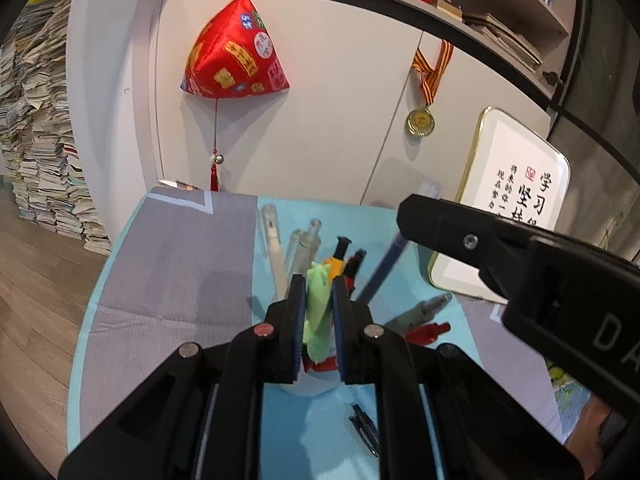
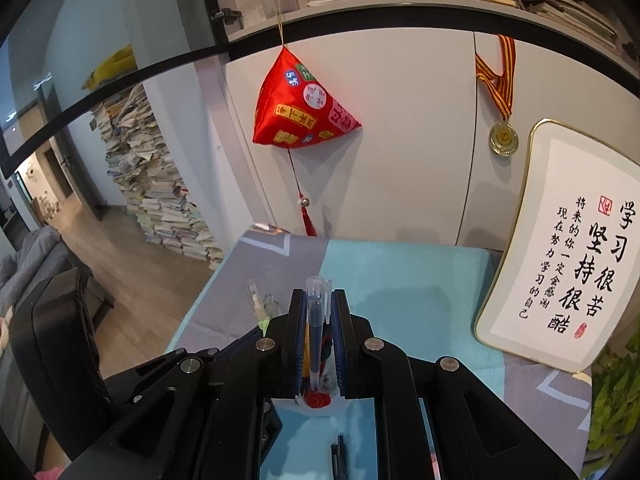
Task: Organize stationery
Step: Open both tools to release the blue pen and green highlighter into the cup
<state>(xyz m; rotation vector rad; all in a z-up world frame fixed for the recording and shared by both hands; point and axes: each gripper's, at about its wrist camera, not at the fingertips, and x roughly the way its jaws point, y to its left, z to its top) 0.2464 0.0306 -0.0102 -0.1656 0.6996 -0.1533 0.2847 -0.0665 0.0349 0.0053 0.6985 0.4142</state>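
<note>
Left gripper (image 1: 315,292): jaws clamped on the green pen (image 1: 317,312); that pen stood with its long axis running near to far between the pads, top end pointing far
Right gripper (image 2: 319,308): jaws clamped on the blue pen (image 2: 316,328); clear cap up and far, long axis upright along the fingers
Holder (image 2: 320,402): white cup with red mark, just below both jaw pairs, on the teal cloth (image 2: 400,280); the pens' lower ends reached into it
Left view only: a fan of other pens in the holder; a white pen (image 1: 274,248) leaning far-left, a clear pen (image 1: 308,240), a black-topped orange pen (image 1: 338,258); a red clip (image 1: 426,332) and a grey pen (image 1: 426,308) lying right of the holder; the right gripper's black body crossing in from the right
Right view only: the plaque (image 2: 568,252) in full, at right; the left gripper's body at near left
Both views: a dark pen (image 1: 364,428) lying near on the cloth; red pouch (image 1: 236,56) and medal (image 1: 420,122) on the far wall
</note>
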